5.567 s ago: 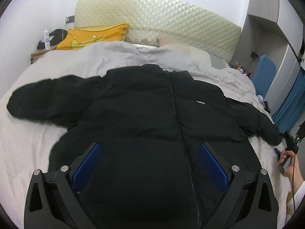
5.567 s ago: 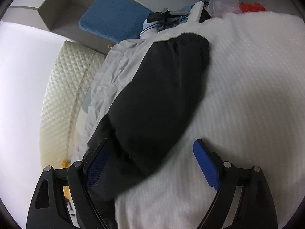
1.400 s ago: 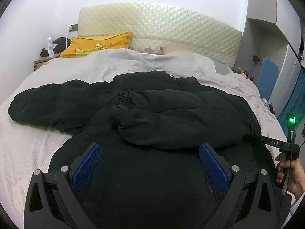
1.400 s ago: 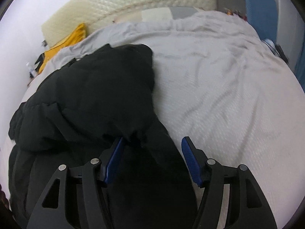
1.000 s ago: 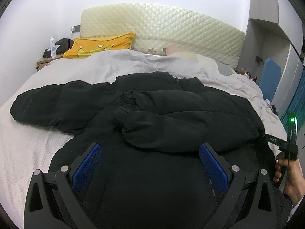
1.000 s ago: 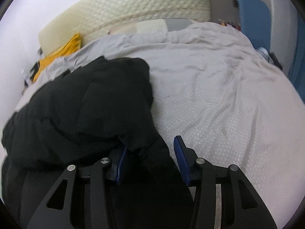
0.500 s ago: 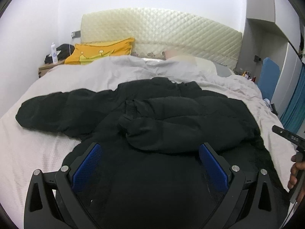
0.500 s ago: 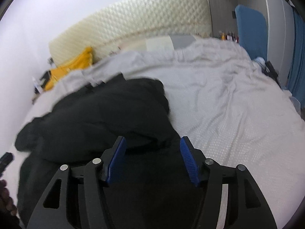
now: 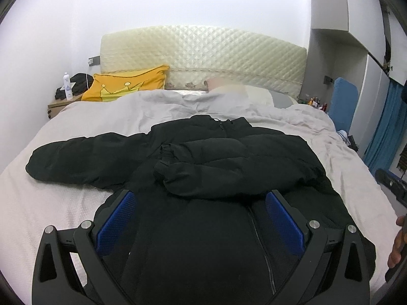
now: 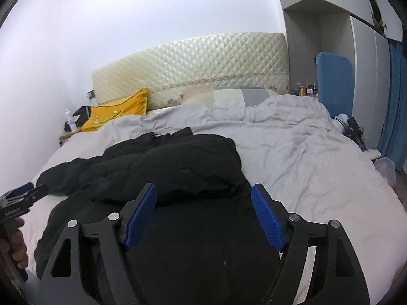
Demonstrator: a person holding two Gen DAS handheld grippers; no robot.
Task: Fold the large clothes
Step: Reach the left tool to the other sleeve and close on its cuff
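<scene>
A black puffer jacket (image 9: 203,241) lies front-up on the bed (image 9: 33,211). Its right sleeve (image 9: 229,167) is folded across the chest, while the left sleeve (image 9: 84,160) stretches out flat to the left. My left gripper (image 9: 201,218) hovers open above the jacket's lower front, nothing between its blue pads. In the right wrist view the jacket (image 10: 193,249) fills the foreground. My right gripper (image 10: 203,213) hangs above it with its jaws opening and nothing between them. The left gripper (image 10: 17,203) shows at that view's left edge, held by a hand.
A quilted cream headboard (image 9: 203,56) backs the bed, with a yellow pillow (image 9: 124,86) and a rumpled grey duvet (image 10: 292,137). A nightstand (image 9: 63,104) with a bottle stands far left. Blue board (image 10: 333,84) and blue curtain (image 10: 396,96) line the right.
My right gripper let go of the folded sleeve, opened wider and rose back from the jacket. My left gripper also lifted and drew back a little. The sleeve stays across the chest.
</scene>
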